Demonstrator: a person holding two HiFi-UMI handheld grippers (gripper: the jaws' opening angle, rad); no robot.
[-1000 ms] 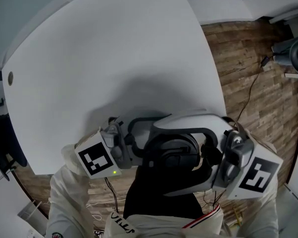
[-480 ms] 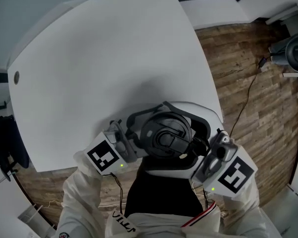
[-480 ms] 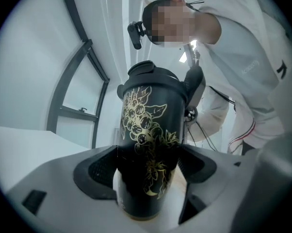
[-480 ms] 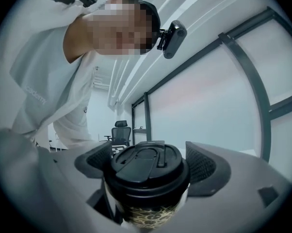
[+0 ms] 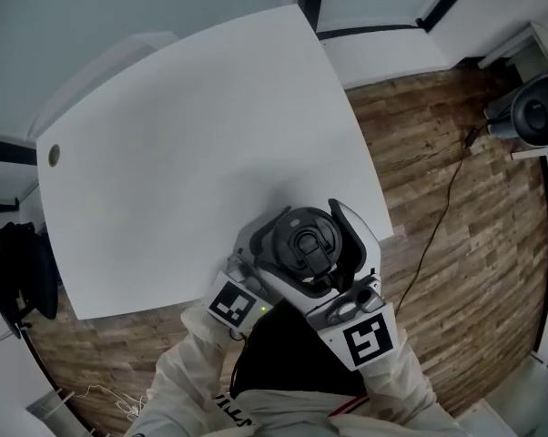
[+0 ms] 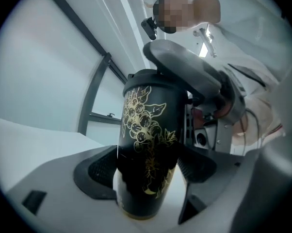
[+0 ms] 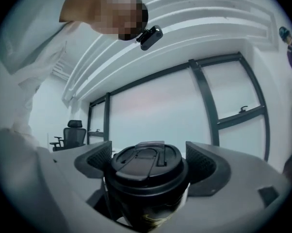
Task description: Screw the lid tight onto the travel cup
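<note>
Here, the left tongs (image 6: 147,165) clamp the gold-patterned body of the black travel cup (image 6: 145,130); the right tongs (image 7: 150,163) grip its black lid (image 7: 144,171), seated on top. The cup is upright at the white table's (image 5: 192,135) near edge.

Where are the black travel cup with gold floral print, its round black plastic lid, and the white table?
black travel cup (image 6: 145,147): left gripper view, on its gold-printed side wall.
black lid (image 7: 145,165): right gripper view, on its top face.
white table (image 5: 183,135): head view, on its bare top surface.
</note>
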